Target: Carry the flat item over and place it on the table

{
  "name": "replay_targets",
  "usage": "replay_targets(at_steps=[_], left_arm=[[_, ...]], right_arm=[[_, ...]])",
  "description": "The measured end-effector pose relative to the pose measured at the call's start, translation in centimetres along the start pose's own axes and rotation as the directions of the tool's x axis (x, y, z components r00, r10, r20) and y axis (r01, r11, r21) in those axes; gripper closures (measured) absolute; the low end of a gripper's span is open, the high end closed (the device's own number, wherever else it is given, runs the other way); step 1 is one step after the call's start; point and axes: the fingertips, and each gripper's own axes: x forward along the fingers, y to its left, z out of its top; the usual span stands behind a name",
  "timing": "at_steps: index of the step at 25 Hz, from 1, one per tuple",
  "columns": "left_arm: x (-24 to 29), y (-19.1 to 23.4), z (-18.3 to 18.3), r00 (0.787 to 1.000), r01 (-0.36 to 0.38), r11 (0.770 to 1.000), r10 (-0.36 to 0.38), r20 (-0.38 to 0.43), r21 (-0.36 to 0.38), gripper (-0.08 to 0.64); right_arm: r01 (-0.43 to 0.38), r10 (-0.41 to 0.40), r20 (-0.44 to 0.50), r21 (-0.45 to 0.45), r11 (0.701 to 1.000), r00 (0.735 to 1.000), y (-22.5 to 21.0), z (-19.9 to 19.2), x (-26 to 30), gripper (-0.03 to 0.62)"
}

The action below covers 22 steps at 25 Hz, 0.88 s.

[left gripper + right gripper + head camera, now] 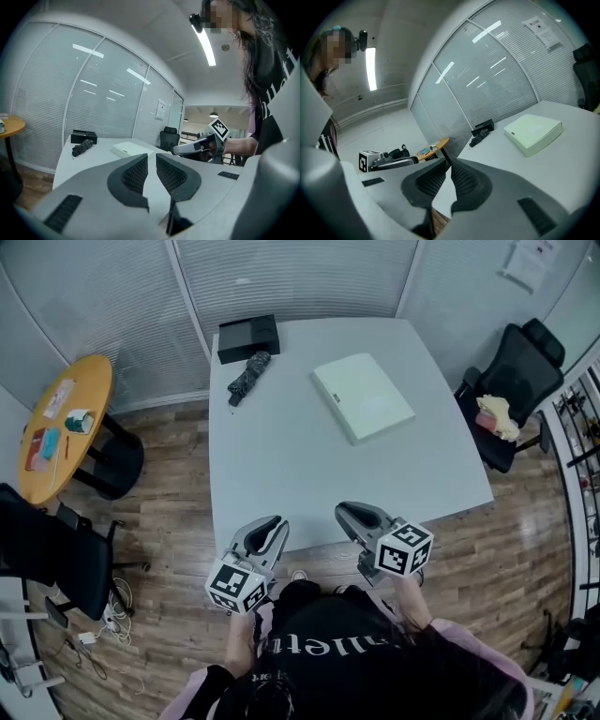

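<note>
We see the pale grey square table (281,474) with the flat, pale green rectangular box (363,397) lying on its far right part, well apart from both grippers, which are at the near edge. Our left gripper (151,155) holds its dark ribbed jaws a narrow slit apart with nothing between them. Our right gripper (448,161) has its jaws pressed together, empty.

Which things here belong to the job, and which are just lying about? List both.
Job: flat pale green box; large grey table; left gripper; right gripper.
Lying about: black rectangular box; folded black umbrella; round wooden side table; black office chair.
</note>
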Motion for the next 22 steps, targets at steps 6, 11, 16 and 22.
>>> replay_targets(at_steps=[6,11,16,22], left_arm=[[0.3,-2.2,-0.2,1.000,0.005,1.000,-0.005,-0.015,-0.001,0.508],[0.3,-3.4,-0.3,1.000,0.000,1.000,0.000,-0.026,-0.002,0.512],[0.1,-4.2,-0.6,0.999,0.000,1.000,0.000,-0.036,-0.004,0.514],[-0.2,-4.4,-0.8,0.999,-0.007,1.000,0.007,-0.046,-0.002,0.515]], right_arm=[[-0.019,0.019,0.008,-0.002,1.000,1.000,-0.3,0.1,-1.5,0.546],[-0.034,0.034,0.005,0.007,0.999,0.999,-0.4,-0.2,-2.4,0.549],[-0.049,0.049,-0.003,0.008,0.999,0.999,-0.3,-0.6,-2.8,0.551],[-0.062,0.062,-0.006,0.007,0.998,0.998,-0.1,-0.8,-2.7,0.551]])
